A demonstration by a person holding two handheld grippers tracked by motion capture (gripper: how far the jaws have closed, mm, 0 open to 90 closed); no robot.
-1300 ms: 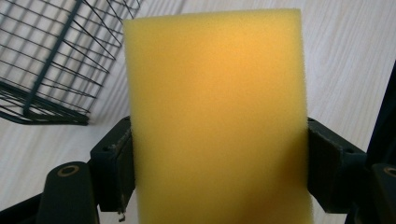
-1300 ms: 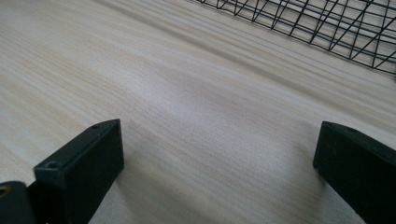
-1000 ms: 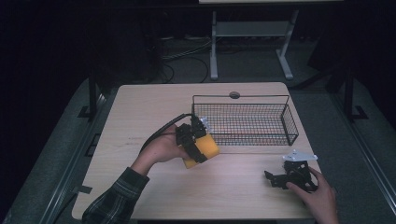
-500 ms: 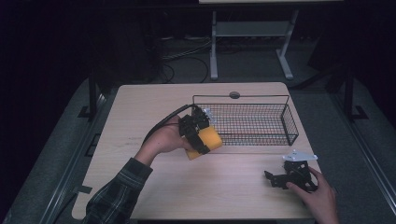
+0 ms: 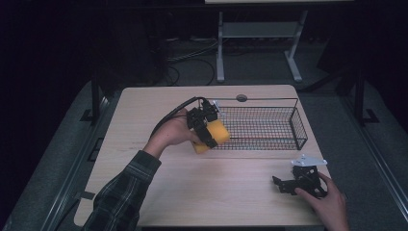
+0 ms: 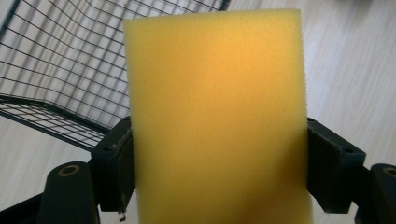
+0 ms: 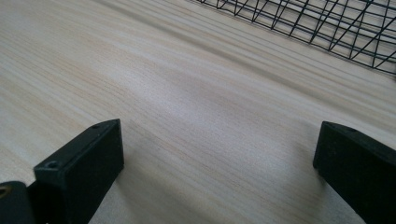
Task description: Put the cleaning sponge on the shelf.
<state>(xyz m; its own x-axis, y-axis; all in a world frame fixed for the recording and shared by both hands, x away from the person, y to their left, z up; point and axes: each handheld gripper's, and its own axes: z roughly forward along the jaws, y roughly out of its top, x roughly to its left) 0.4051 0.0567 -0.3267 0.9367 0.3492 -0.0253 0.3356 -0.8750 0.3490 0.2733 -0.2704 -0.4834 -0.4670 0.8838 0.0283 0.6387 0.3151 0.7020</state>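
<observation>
High view: L hand-held gripper (image 5: 210, 132) now sits at the near-left corner of the basket (image 5: 298, 126), sponge (image 5: 217, 133) clamped between its jaws. Vs 1 s back, it has shifted toward the basket and lifted a little; the sponge was lower on the worktop (image 5: 159, 192) side then, and now overlaps the basket's front wire wall. It is not yet inside as far as I can tell, more at or just over the near rim.

L gripper view: sponge (image 6: 217, 116) upright between the jaws, both pads pressed on its sides, firm grip. Basket mesh (image 6: 60, 65) shows close behind, to the left.

R hand-held gripper (image 5: 288, 185) rests on the worktop at near right, same spot as before, well apart from the basket. R gripper view: jaws spread wide, nothing between them, bare wood (image 7: 187, 93) below, basket (image 7: 327, 23) wires at the top edge.

Meaning, my read: carry phase is nearly done. Next is to clear the rim, then drop the sponge in. Risk: a sponge corner catching on the wire.

Count:
- sponge: 1
- basket: 1, looks empty
- hand-held grippers: 2 (L loaded, R idle)
- worktop: 1
</observation>
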